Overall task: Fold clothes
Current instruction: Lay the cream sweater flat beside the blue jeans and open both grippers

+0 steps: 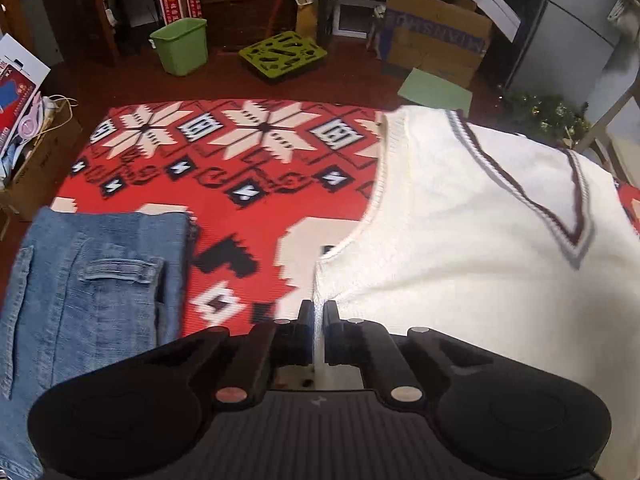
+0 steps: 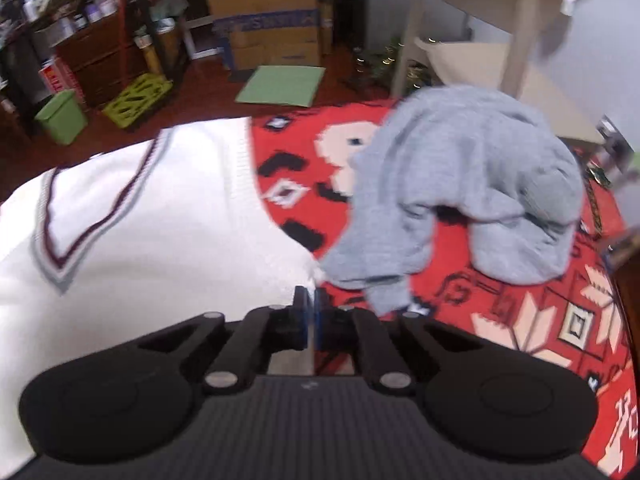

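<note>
A white knit vest (image 1: 472,248) with a dark-striped V-neck lies spread on the red patterned cloth (image 1: 256,184). My left gripper (image 1: 318,307) is shut on the vest's left side edge. In the right wrist view the vest (image 2: 152,232) fills the left, and my right gripper (image 2: 311,295) is shut on its right side edge. A crumpled grey garment (image 2: 460,188) lies just right of that gripper, touching the vest's edge. Folded blue jeans (image 1: 92,280) lie left of the left gripper.
Beyond the cloth is dark red floor with a green bin (image 1: 182,46), a lime crate (image 1: 282,54), a green sheet (image 1: 434,90) and cardboard boxes (image 1: 436,44). A box of clutter (image 1: 28,148) stands at the left. A beige table leg (image 2: 520,28) stands beyond the grey garment.
</note>
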Demonstrator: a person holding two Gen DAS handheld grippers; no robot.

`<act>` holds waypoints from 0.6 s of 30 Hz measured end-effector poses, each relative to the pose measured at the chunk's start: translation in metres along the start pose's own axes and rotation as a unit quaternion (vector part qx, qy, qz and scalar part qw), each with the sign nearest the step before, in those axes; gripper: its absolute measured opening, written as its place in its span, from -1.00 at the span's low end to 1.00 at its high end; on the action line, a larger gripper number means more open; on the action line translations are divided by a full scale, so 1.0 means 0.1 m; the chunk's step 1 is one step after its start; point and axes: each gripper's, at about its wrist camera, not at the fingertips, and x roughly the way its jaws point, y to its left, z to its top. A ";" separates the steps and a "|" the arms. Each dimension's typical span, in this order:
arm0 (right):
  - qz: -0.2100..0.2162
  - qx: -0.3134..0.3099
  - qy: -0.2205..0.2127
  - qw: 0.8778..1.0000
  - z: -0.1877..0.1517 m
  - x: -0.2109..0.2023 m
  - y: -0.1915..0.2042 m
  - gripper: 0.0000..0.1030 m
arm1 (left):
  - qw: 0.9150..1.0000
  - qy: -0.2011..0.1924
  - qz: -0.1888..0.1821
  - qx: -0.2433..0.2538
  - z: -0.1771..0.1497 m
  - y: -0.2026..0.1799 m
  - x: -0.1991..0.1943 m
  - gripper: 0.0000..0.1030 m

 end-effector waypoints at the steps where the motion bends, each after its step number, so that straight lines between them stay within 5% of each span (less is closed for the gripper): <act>1: 0.000 -0.008 -0.001 1.000 -0.01 0.00 0.02 -0.94 | 1.000 0.003 -0.003 -0.003 0.00 0.02 0.01 -0.90; 4: -0.003 -0.056 -0.004 0.998 -0.02 0.00 0.14 -0.88 | 1.000 0.007 -0.006 0.005 0.01 -0.01 0.01 -0.88; 6: -0.007 -0.051 -0.006 0.999 -0.02 -0.04 0.12 -0.36 | 1.000 0.007 -0.009 -0.001 0.01 -0.01 -0.01 -0.78; 10: -0.001 -0.032 -0.016 0.999 -0.07 -0.27 0.08 -0.17 | 1.000 -0.001 -0.006 -0.021 -0.07 -0.02 -0.14 -0.19; 12: 0.005 -0.040 -0.019 0.999 -0.13 -0.42 0.13 0.32 | 1.000 0.003 -0.016 -0.024 -0.13 -0.07 -0.23 -0.12; 15: 0.024 -0.066 -0.031 0.997 -0.27 -0.64 0.26 0.75 | 0.999 0.009 -0.027 -0.024 -0.23 -0.16 -0.36 0.08; 18: 0.051 -0.073 -0.020 0.996 -0.39 -0.76 0.40 0.93 | 1.000 0.015 -0.014 0.016 -0.35 -0.41 -0.46 0.09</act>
